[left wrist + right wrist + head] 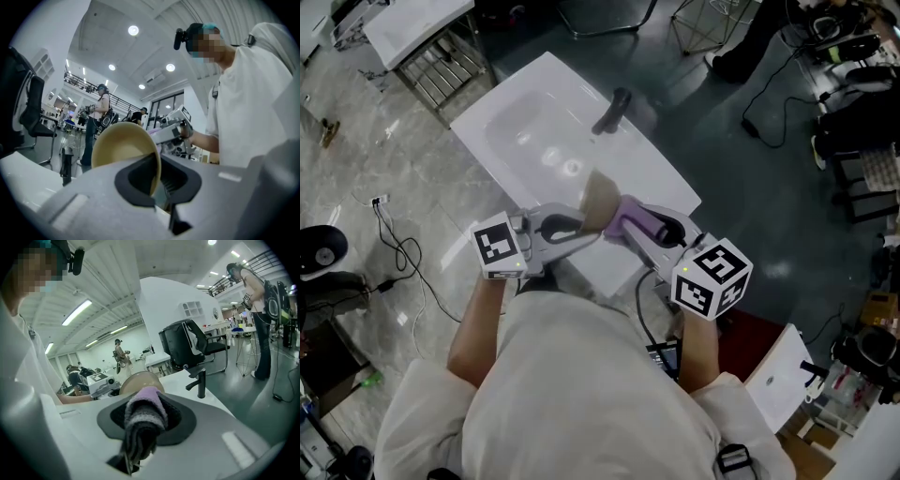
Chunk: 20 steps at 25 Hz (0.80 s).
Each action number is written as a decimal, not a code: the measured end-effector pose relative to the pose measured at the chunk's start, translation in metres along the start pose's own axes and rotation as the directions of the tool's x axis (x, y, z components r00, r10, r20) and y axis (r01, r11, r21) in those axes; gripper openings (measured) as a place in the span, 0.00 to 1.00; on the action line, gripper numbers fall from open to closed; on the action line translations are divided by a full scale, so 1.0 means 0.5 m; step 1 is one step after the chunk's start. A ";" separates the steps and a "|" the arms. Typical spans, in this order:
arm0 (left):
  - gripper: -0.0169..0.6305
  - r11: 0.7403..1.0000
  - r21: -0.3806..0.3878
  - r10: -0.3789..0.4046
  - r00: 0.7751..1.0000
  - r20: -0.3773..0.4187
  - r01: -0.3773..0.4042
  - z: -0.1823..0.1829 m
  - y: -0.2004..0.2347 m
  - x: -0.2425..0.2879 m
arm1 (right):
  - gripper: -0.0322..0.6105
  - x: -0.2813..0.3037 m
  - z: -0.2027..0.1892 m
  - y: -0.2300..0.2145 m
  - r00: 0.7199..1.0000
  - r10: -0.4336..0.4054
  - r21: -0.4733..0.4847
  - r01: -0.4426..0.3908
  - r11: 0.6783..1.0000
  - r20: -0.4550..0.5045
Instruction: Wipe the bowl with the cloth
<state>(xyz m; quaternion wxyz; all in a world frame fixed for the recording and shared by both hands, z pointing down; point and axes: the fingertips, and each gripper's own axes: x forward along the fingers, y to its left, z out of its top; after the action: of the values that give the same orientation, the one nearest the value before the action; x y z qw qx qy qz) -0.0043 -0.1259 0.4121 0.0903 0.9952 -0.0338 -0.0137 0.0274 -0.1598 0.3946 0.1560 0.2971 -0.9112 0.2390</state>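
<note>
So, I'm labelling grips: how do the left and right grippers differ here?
The left gripper pinches a thin hard edge, the rim of the tan bowl; the right gripper clamps a soft, bunched purple cloth. The left gripper's jaws stand almost together, while the right gripper's are filled by cloth. Both are shut on a load and meet over the sink.

The right gripper [143,426] has its jaws closed tight on a cloth [146,405] with purple and grey stripes. Just past the cloth, at 12 o'clock, sits a tan bowl [135,380]. The left gripper [97,382] is at 10 o'clock, beside the bowl. A black tap [201,380] stands at 2 o'clock on a white sink top [180,378]. A black chair [187,345] is behind it.
</note>
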 end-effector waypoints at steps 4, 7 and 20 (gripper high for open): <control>0.04 1.000 -0.008 -0.020 1.000 0.023 0.020 0.009 -0.006 -0.003 | 0.21 0.006 0.018 -0.021 0.999 -0.033 -0.028 0.034 0.999 0.010; 0.04 0.999 -0.014 -0.040 0.998 0.054 0.040 0.020 -0.013 -0.004 | 0.21 0.017 0.021 -0.039 0.999 -0.048 -0.036 0.048 0.998 0.012; 0.04 0.998 -0.035 0.060 0.995 0.077 -0.057 0.024 0.017 -0.017 | 0.20 0.063 -0.032 -0.030 1.000 0.025 0.026 -0.025 0.999 0.008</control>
<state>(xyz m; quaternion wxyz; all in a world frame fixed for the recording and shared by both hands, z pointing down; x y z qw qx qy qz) -0.0137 -0.1356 0.4022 0.1055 0.9909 -0.0661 -0.0503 0.0144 -0.1766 0.4265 0.1455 0.2887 -0.9122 0.2517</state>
